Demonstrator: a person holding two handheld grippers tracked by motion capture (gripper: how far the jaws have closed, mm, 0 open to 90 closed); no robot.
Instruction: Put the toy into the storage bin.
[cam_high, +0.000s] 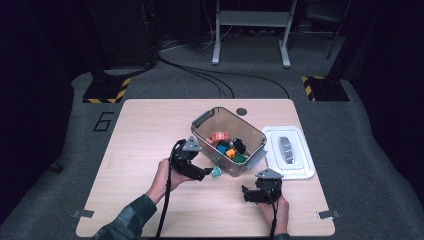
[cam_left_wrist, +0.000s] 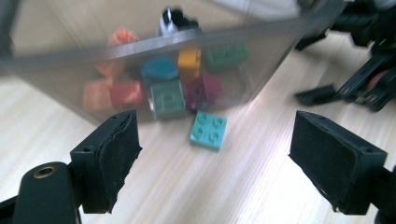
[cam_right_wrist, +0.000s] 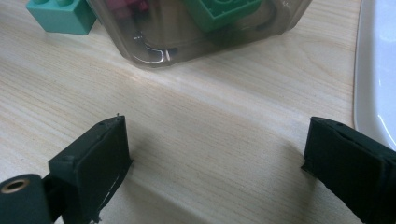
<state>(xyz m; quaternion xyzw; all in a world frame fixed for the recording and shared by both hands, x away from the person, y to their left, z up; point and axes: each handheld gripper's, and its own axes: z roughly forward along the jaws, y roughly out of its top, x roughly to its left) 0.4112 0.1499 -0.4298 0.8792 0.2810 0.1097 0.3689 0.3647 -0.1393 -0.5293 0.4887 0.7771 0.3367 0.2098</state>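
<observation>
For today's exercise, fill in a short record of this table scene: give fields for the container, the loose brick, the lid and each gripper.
container: clear plastic bin on the table, holding mixed coloured bricks
loose brick: teal brick on the wood just outside the bin's wall
lid: white lid lying flat beside the bin
left gripper: open, jaws either side of the teal brick, not touching it
right gripper: open, nothing between the jaws

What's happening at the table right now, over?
Left claw open, facing teal brick. Right claw open, empty. Brick lies outside bin. Nothing blocking.
</observation>
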